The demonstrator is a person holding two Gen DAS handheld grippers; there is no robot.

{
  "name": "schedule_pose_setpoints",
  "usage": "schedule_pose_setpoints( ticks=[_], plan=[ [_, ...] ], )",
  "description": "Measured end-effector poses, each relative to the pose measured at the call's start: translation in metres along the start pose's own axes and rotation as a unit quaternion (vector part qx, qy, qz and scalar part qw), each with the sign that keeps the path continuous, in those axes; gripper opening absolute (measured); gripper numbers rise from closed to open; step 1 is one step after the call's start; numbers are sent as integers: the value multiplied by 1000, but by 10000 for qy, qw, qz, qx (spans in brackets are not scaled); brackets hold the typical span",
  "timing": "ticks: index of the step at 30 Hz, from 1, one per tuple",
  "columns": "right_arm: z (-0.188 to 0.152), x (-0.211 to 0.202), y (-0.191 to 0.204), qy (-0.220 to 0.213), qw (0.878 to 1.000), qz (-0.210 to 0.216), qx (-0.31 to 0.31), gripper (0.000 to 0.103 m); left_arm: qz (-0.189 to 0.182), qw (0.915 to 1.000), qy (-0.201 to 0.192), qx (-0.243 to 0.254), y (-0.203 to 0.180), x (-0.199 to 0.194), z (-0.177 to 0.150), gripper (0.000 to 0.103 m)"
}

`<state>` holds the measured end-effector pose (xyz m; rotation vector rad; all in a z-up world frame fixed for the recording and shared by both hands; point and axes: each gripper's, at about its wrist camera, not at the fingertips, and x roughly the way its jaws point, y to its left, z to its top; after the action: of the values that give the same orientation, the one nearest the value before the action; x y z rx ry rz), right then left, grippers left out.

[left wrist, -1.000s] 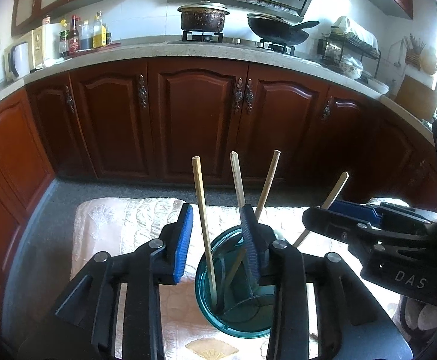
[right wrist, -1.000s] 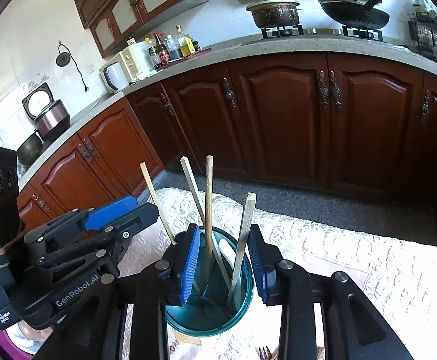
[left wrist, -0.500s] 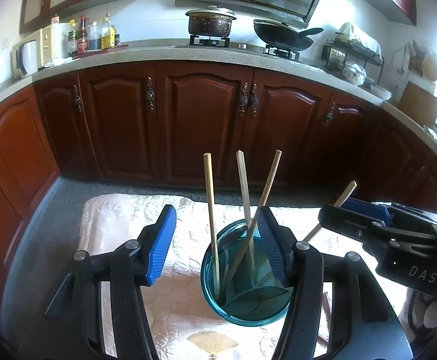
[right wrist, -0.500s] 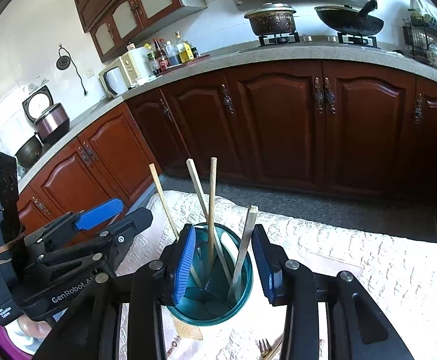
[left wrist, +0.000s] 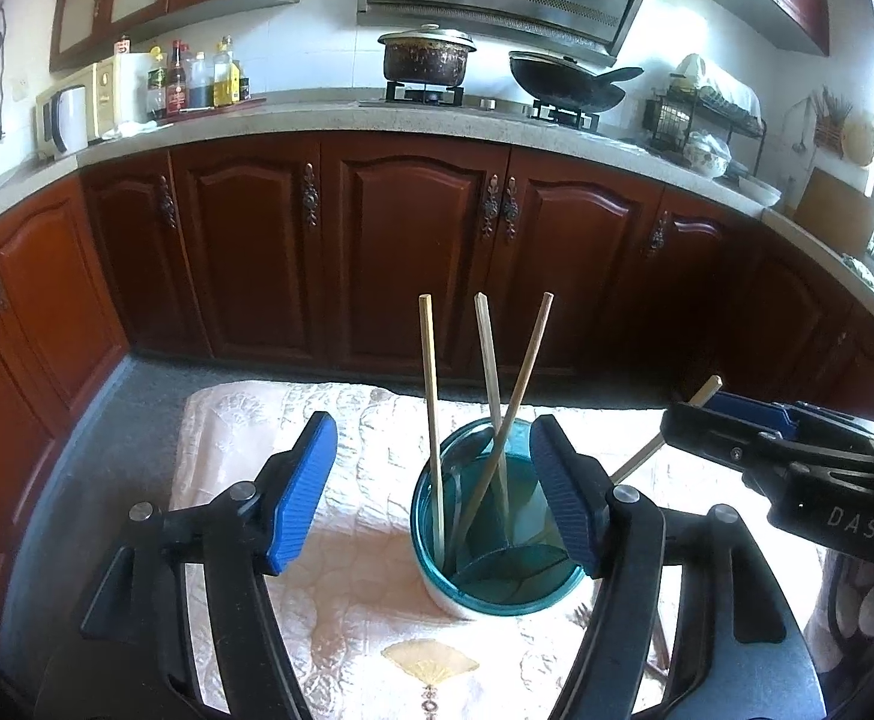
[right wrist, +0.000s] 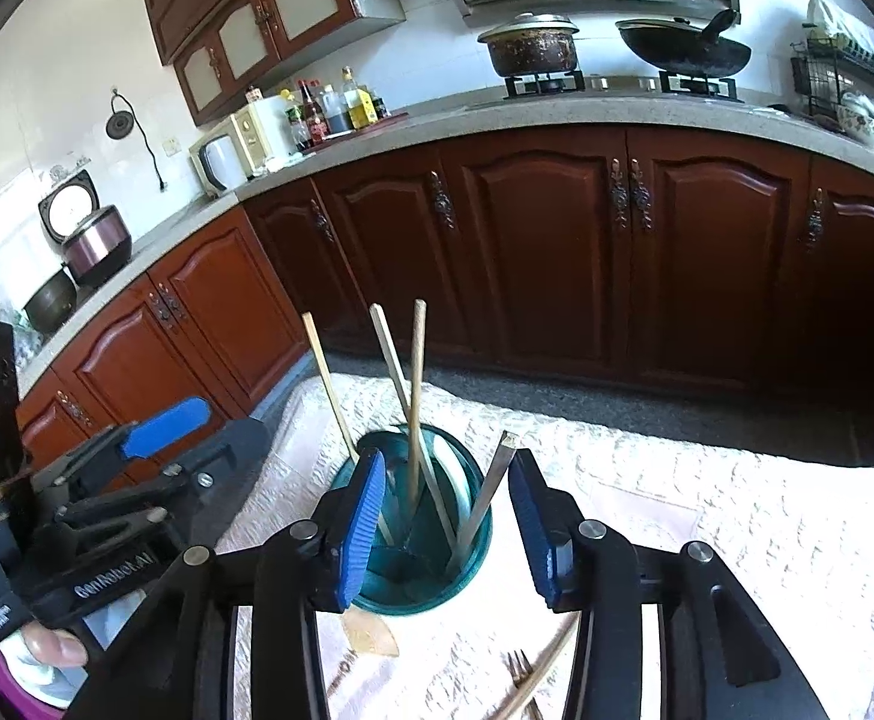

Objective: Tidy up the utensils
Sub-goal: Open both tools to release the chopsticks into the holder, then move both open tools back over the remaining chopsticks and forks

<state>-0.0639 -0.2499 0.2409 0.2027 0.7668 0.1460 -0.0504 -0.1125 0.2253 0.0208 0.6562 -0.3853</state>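
While both tools' ribbed blue pads spread, gripping nothing, slim wooden chopsticks lean in a round teal plastic holder w/ dividers; "GenRobot.AI" on left tool, "DAS" on right tool.

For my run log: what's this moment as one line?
left gripper: opening, empty | right gripper: opening, chopstick between jaws, untouched | teal holder: four chopsticks | fork: on cloth

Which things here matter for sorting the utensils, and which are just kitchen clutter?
Job:
teal holder
four chopsticks in it
fork on the cloth
loose chopstick beside it

Clutter:
lidded pot
wok
sauce bottles
rice cooker
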Motion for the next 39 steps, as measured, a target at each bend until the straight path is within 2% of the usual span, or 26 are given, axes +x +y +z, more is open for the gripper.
schedule_pose_setpoints(
  ticks=[10, 26, 33, 39],
  plan=[
    [-16, -9, -13, 178, 9996, -177, 109, 42, -10, 10000, 3, -37, 3, -14, -8, 68],
    [-44, -33, -13, 239, 9995, -185, 92, 42, -55, 9998, 21, 194, -16, -32, -29, 68],
    [-73, -36, -33, 449, 9982, -314, 238, 43, -189, 9993, 172, 283, -25, -33, -51, 68],
    [-116, -32, -67, 795, 9940, -492, 575, 45, -358, 9975, 467, 401, -33, -24, -81, 68]
  ],
)
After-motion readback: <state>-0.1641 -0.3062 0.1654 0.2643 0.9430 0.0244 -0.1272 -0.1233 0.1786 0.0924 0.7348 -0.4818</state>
